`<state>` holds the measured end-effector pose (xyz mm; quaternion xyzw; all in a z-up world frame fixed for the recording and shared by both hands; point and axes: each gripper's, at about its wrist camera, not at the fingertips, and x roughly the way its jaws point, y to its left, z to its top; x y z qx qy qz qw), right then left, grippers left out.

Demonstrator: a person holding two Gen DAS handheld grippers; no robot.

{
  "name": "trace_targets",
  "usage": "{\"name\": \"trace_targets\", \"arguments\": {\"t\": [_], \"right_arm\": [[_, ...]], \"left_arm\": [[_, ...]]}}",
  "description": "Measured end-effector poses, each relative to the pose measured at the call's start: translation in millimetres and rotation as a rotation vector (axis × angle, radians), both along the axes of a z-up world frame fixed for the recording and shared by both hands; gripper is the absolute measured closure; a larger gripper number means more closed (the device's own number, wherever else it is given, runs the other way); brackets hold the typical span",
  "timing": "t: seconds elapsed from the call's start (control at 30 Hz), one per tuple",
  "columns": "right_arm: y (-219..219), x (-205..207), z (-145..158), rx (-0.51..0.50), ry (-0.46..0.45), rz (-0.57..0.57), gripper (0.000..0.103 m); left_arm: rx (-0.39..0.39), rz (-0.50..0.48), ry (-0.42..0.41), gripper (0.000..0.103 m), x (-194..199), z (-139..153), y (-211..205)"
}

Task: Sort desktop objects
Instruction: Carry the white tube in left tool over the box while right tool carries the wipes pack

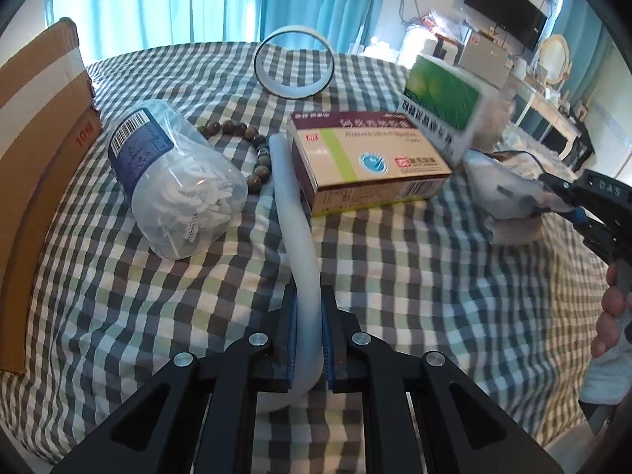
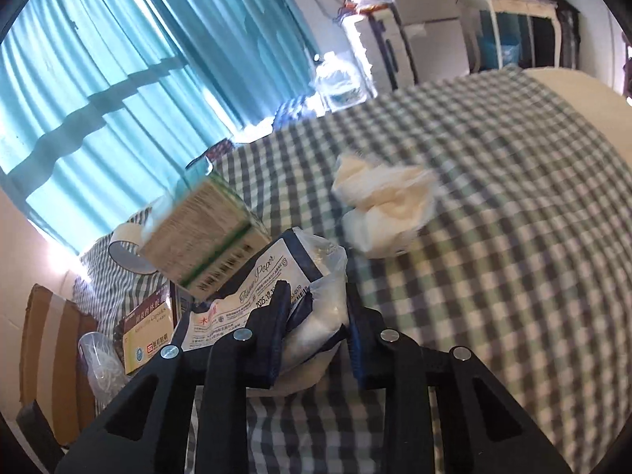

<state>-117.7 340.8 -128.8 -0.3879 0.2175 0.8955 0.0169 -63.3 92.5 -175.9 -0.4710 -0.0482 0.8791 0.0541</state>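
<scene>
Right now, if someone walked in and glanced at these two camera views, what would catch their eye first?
First, the bent white tube clamped in the left gripper, curving up across the checked cloth toward the maroon medicine box. Next, the right gripper, its jaws around a tissue pack, with the green-and-white box tipped just behind it. A crumpled tissue lies alone further out on the cloth.

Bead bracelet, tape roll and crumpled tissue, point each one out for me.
Bead bracelet [image 1: 258, 158]: left wrist view, on beads beside the white strip.
Tape roll [image 1: 294, 61]: left wrist view, on the ring's lower inner wall.
Crumpled tissue [image 2: 385, 207]: right wrist view, on the wad's middle.
</scene>
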Motion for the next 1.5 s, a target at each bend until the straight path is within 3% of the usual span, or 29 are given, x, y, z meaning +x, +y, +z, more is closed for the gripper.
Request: {"name": "trace_targets", "arguments": {"t": [0.27, 0.5, 0.77, 0.9, 1.3, 1.5], "right_arm": [[-6, 28, 32, 0.077, 0.054, 0.001, 0.077], [-41, 62, 67, 0.196, 0.134, 0.068, 0.077], [-76, 92, 103, 0.246, 0.178, 0.135, 0.077], [-91, 98, 120, 0.286, 0.193, 0.151, 0.077], [-139, 103, 171, 0.329, 0.271, 0.205, 0.077], [-181, 101, 190, 0.341, 0.315, 0.278, 0.077]], "left_arm": [[0.071, -0.050, 0.090, 0.094, 26, 37, -3], [0.116, -0.038, 0.161, 0.094, 28, 78, -6], [0.150, -0.025, 0.233, 0.094, 31, 115, -16], [0.120, 0.005, 0.259, 0.094, 32, 134, -24], [0.144, 0.051, 0.410, 0.094, 40, 205, -64], [0.172, 0.127, 0.469, 0.094, 41, 230, -100]]}}
